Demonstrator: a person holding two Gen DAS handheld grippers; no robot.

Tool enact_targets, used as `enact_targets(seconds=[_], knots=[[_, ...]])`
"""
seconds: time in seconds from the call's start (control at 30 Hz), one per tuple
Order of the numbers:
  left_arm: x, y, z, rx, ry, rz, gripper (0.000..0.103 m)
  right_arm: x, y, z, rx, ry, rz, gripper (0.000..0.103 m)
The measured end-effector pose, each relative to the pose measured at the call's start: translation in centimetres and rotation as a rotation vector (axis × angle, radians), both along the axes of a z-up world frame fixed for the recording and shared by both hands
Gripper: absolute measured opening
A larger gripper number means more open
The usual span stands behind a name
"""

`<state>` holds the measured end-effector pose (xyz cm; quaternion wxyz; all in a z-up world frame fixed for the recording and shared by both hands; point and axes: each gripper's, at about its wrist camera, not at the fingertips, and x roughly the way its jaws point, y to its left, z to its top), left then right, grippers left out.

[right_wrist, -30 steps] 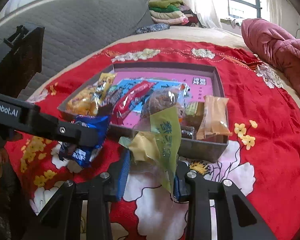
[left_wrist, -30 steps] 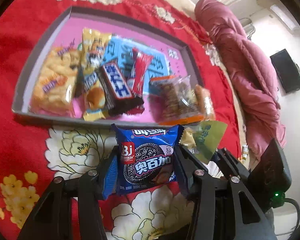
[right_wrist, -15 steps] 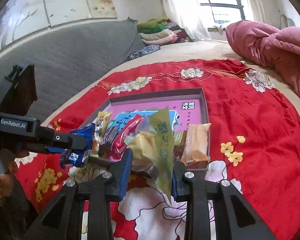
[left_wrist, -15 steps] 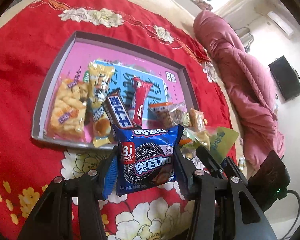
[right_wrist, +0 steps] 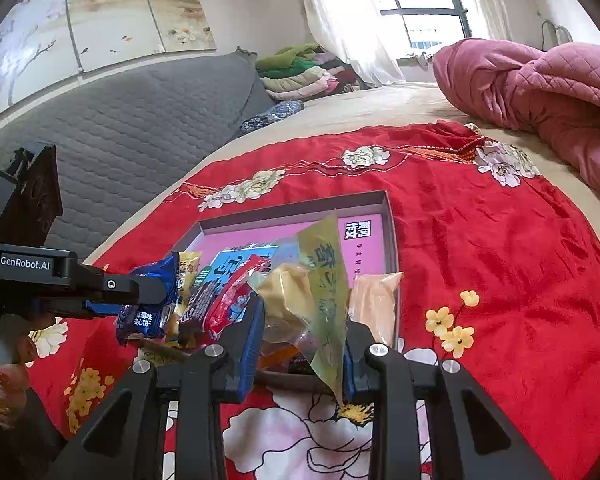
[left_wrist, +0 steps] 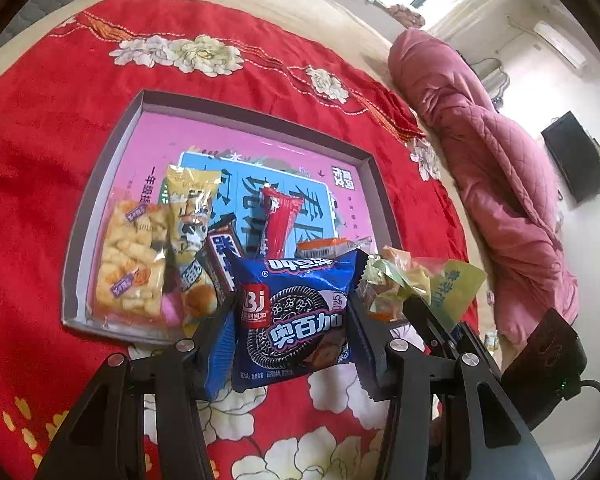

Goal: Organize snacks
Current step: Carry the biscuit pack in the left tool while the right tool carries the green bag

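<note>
My left gripper is shut on a blue cookie packet, held above the near edge of a grey box lid with a pink floor. In the right wrist view that packet hangs at the left in the left gripper. My right gripper is shut on a yellow-green clear snack packet, lifted over the lid's near right corner. The same packet shows at the right of the left wrist view. Several snacks lie in the lid: a puffed rice bar, a yellow bag, a red bar.
A red flowered cloth covers the bed under the lid. A pink quilt is bunched along the right. A grey padded headboard and folded clothes stand beyond. An orange packet lies in the lid's right end.
Both grippers have risen and drawn back from the lid with their packets still held. The lid looks smaller and farther in both views, and more of the room shows.
</note>
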<state>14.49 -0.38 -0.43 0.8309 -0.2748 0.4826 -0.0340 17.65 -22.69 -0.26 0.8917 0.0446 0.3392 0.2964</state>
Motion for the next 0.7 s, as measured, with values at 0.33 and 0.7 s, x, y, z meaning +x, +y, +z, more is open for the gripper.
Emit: enact_targets(seconds=[0.33, 0.7], knots=[[1.4, -1.2, -0.6, 0.059, 0.007, -0.017, 0.052, 0.7, 0.2, -0.2, -0.019, 0.006, -0.016, 0.033], [2.6, -2.0, -1.3, 0.104, 0.020, -0.024, 0.053, 1.3, 0.8, -0.9, -0.041, 0.027, -0.015, 0.034]])
